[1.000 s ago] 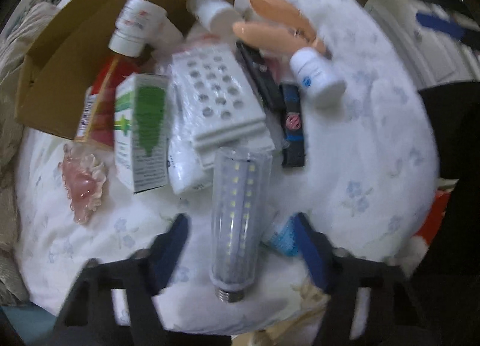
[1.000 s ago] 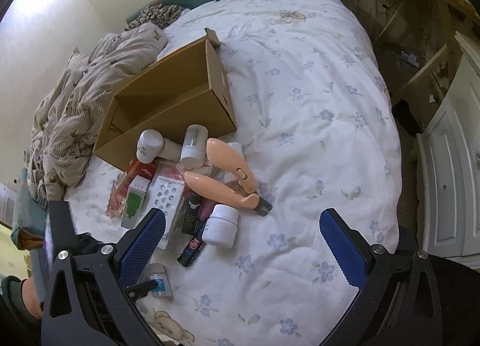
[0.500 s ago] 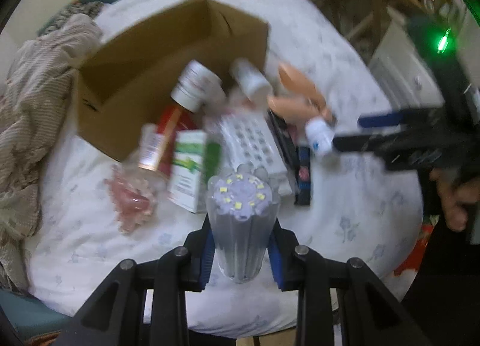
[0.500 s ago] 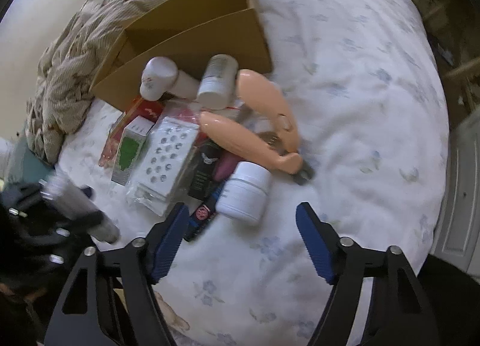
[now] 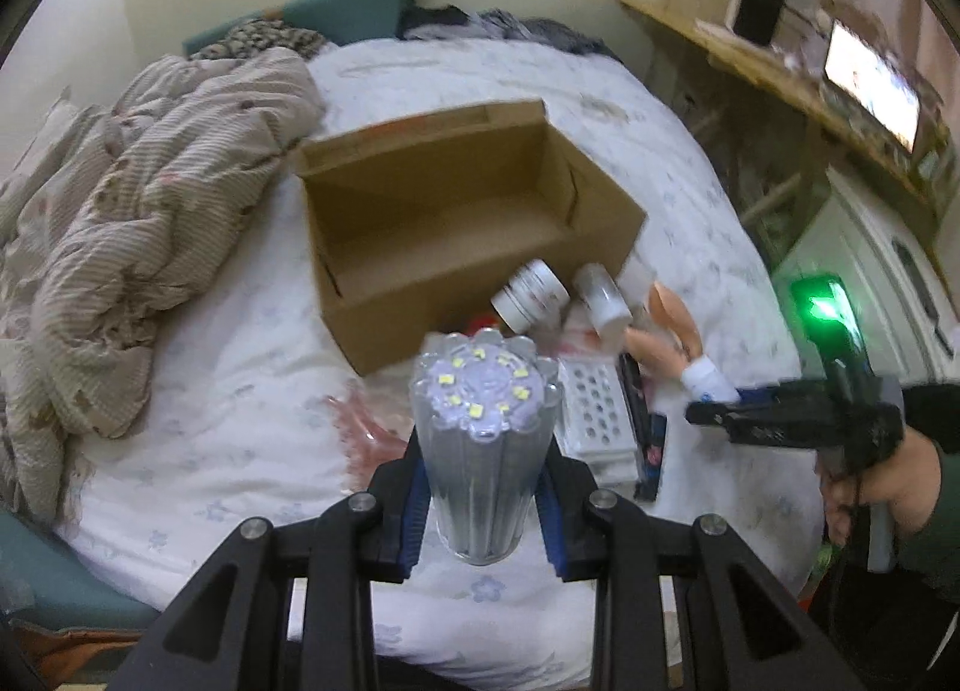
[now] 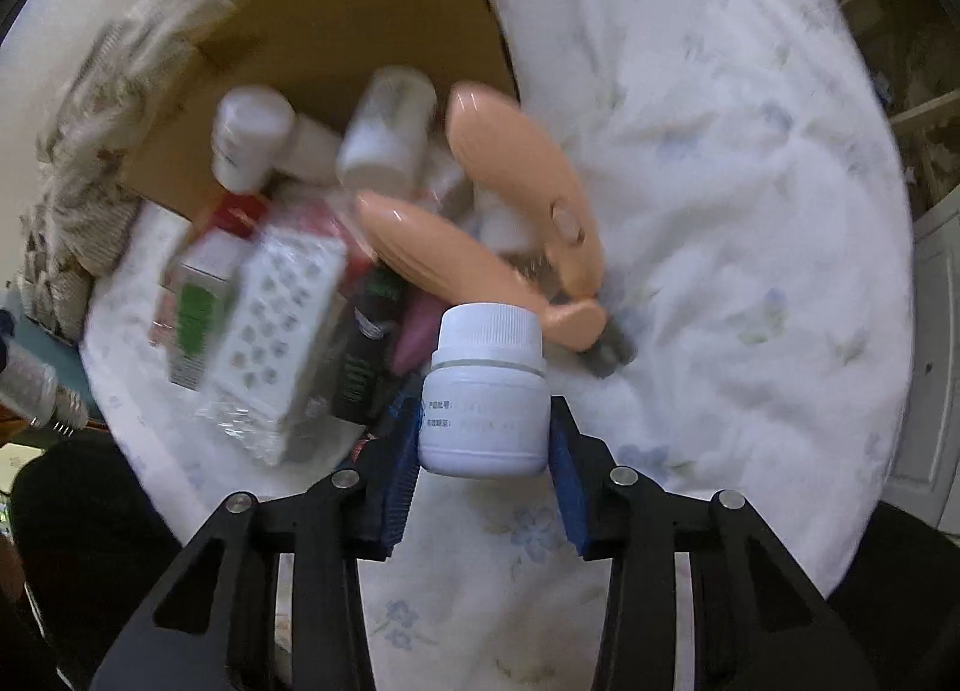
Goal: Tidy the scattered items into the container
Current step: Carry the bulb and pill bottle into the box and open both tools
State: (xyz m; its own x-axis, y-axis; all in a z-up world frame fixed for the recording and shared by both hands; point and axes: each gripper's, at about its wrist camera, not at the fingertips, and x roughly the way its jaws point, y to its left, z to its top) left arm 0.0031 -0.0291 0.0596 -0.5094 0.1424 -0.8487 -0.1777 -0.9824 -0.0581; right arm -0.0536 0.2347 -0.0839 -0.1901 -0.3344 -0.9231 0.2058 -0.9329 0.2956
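We find the brown cardboard box (image 5: pixel 456 223) empty; left gripper (image 5: pixel 485 502) clamps a clear LED corn bulb (image 5: pixel 483 445), right gripper (image 6: pixel 485 475) is closing around a white plastic bottle (image 6: pixel 485 391); the pile remains.

Open brown cardboard box (image 6: pixel 336 31): top cut off by frame edge, motion-blurred. Small print on white plastic bottle (image 6: pixel 485 397): unreadable.

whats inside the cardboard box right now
The cardboard box shows only bare brown floor and walls, with no items visible. Its near wall hides the front strip of the floor, so that part cannot be checked.
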